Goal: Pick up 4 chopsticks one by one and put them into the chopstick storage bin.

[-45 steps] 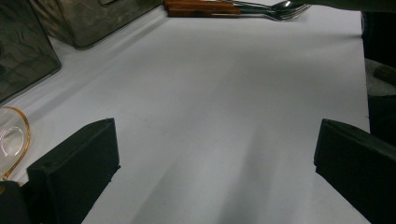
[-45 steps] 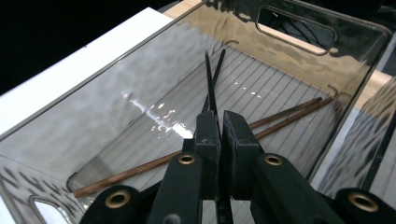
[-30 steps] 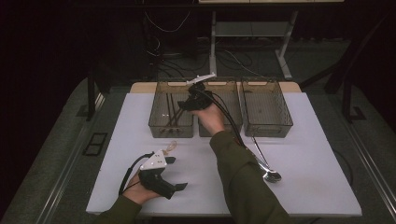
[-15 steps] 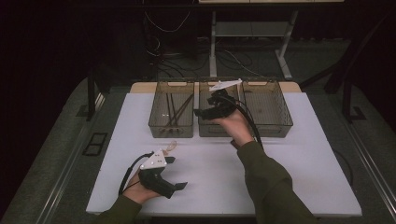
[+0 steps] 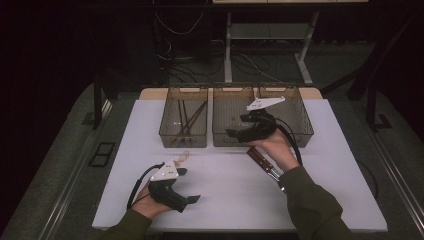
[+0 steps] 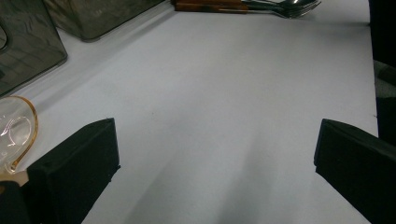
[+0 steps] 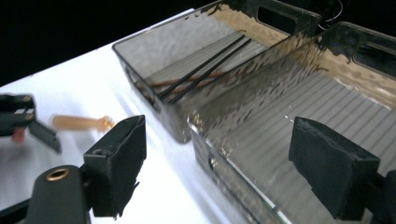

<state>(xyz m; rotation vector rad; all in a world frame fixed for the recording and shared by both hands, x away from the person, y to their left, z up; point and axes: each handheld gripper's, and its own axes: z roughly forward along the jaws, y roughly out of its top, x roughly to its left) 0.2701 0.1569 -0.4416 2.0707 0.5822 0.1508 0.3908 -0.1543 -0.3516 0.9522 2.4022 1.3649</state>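
My right gripper (image 5: 235, 134) hovers open over the front edge of the middle clear bin (image 5: 220, 136). Its jaws have just been opening, and in the right gripper view (image 7: 224, 168) nothing lies between them. The left bin (image 5: 170, 132) holds dark chopsticks (image 7: 205, 67). My left gripper (image 5: 190, 199) rests open near the table's front left, its jaws (image 6: 215, 172) wide apart over bare white tabletop. A clear amber-rimmed spoon (image 6: 14, 130) lies just beside its left jaw, seen as the spoon (image 5: 182, 156) from above. Wooden-handled cutlery (image 5: 262, 160) lies under the right wrist.
A third clear bin (image 5: 300, 135) stands at the right of the row. The white table (image 5: 230, 200) has free room in its middle and right. A black cable (image 5: 295, 145) trails from the right gripper. The floor around is dark.
The right hand has moved from the left bin rightward and toward me, to the middle bin's front, with its jaws wider apart. The left hand has not moved.
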